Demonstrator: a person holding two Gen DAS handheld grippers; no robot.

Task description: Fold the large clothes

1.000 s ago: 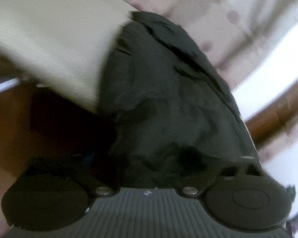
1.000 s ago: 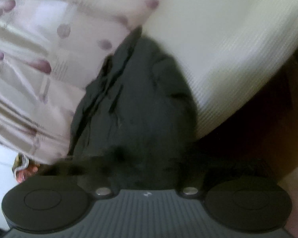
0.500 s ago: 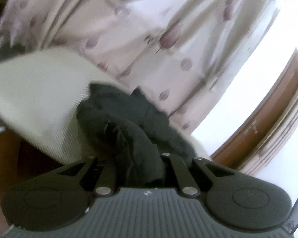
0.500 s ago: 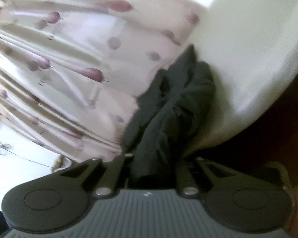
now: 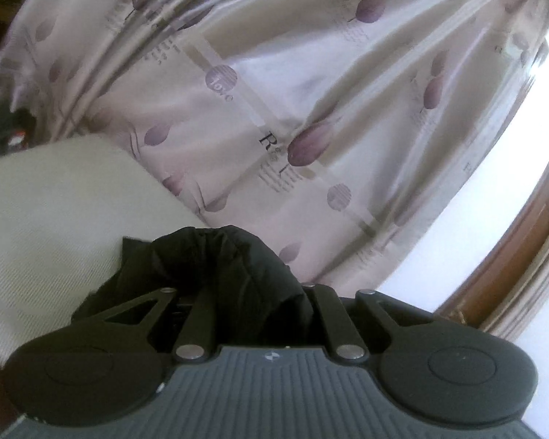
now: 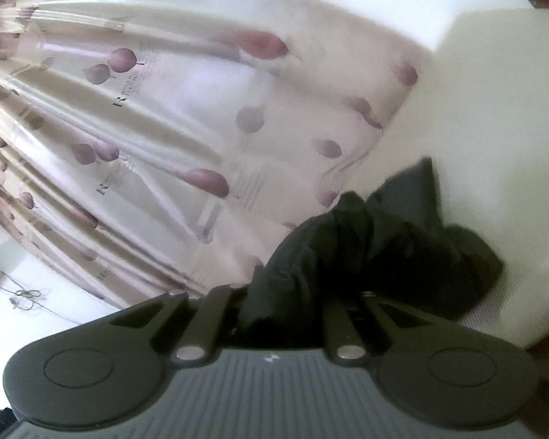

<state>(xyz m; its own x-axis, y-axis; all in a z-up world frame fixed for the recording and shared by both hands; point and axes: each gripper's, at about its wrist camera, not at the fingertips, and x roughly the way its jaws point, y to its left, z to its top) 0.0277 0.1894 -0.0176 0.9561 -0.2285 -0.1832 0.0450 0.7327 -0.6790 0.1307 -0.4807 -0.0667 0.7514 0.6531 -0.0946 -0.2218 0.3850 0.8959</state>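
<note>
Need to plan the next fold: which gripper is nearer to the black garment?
Neither: both hold it. The left gripper is shut on a bunch of the black garment, and the right gripper is shut on another bunch.

Matt black cloth garment, ribbed off-white woven surface, sheeny printed curtain, matt plastic left gripper.

Left gripper: jaws closed, clamped on bunched black garment, pointing roughly level. Right gripper: jaws closed, likewise clamped on the black garment, pointing roughly level.
</note>
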